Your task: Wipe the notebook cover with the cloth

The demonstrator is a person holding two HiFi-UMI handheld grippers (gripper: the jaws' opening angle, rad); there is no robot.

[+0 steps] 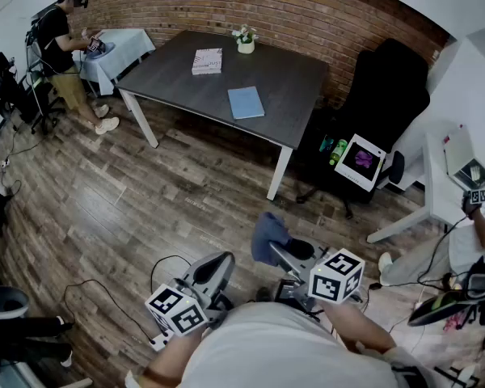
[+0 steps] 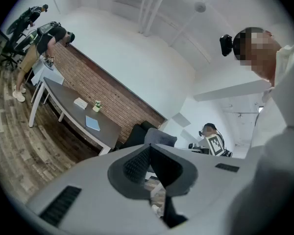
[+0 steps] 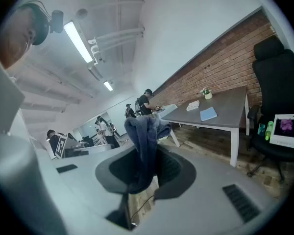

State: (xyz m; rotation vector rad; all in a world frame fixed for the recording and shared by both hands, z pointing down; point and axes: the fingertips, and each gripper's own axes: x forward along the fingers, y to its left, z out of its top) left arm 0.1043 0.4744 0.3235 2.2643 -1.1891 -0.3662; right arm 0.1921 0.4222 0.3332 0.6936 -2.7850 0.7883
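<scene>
While held well short of the table (image 1: 295,75), over the wood floor off its near edge: right gripper (image 1: 289,249), jaws clamped on a blue-grey cloth (image 1: 268,234). Confirmed in the right gripper view: cloth (image 3: 146,131) bunched between the pads, rising past the jaw tips and folding over. Left gripper (image 1: 217,272): beside the right one, equally far from the table; in the left gripper view, jaws pressed together at the tips, nothing between them. Light blue notebook (image 1: 246,102): lies flat on the table top, toward the table's near edge, well apart from both grippers and the cloth. Farther back on the table: white patterned book (image 1: 207,61) and small potted plant (image 1: 245,40). Black office chair (image 1: 384,103): stands just beside the table's right end.
</scene>
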